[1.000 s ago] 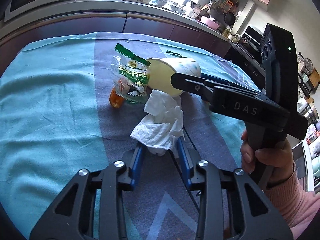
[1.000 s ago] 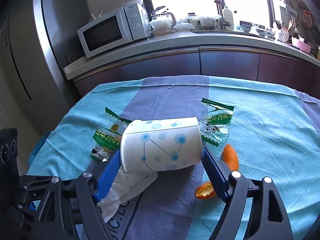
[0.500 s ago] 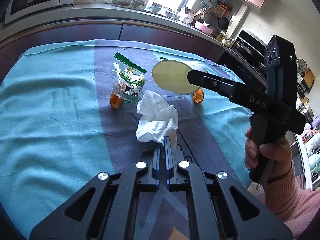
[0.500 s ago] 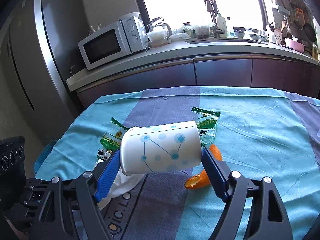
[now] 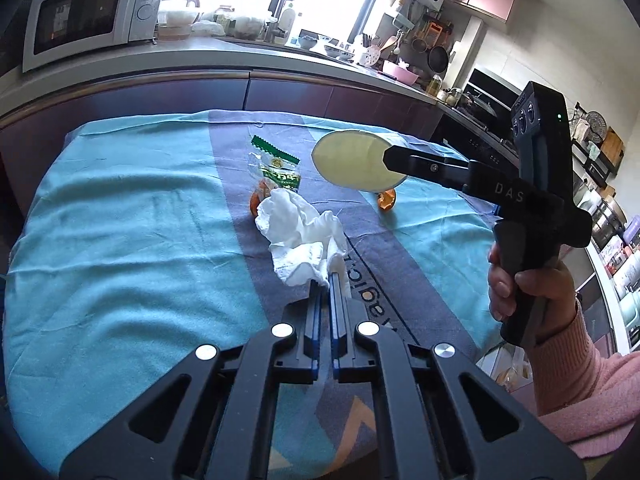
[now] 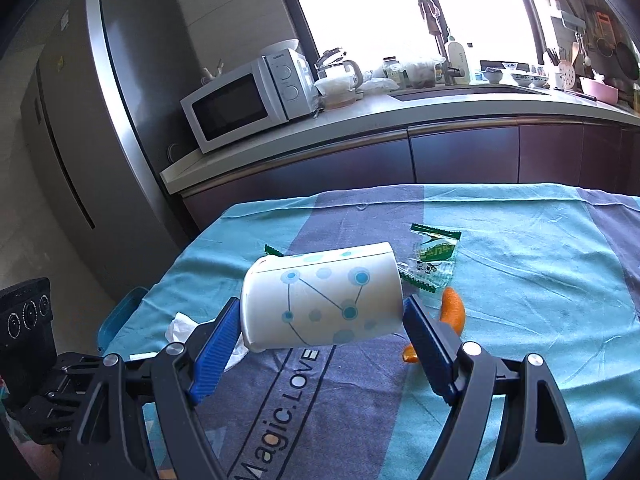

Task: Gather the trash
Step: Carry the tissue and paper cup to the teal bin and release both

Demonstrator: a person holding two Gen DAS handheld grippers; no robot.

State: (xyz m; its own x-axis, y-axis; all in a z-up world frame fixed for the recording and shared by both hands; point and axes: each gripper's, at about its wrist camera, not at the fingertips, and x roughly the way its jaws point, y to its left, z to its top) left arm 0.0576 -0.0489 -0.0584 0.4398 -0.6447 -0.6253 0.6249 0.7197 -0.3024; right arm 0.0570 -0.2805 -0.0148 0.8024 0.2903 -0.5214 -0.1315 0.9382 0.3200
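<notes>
My left gripper is shut on a crumpled white tissue, which hangs from its tips just above the cloth. My right gripper is shut on a white paper cup with blue dots. The cup lies sideways between the blue pads, clear of the table. In the left wrist view its pale open mouth faces me. A green snack wrapper and orange peel pieces lie on the cloth. The right wrist view shows a wrapper, a peel and the tissue.
The table carries a teal and purple cloth. A kitchen counter with a microwave runs behind it, and a steel fridge stands at the left. A blue bin sits below the table's left edge.
My left jaws closed on the tissue and raised it off the cloth. My right gripper lifted the cup up and away from the wrappers and peels.
</notes>
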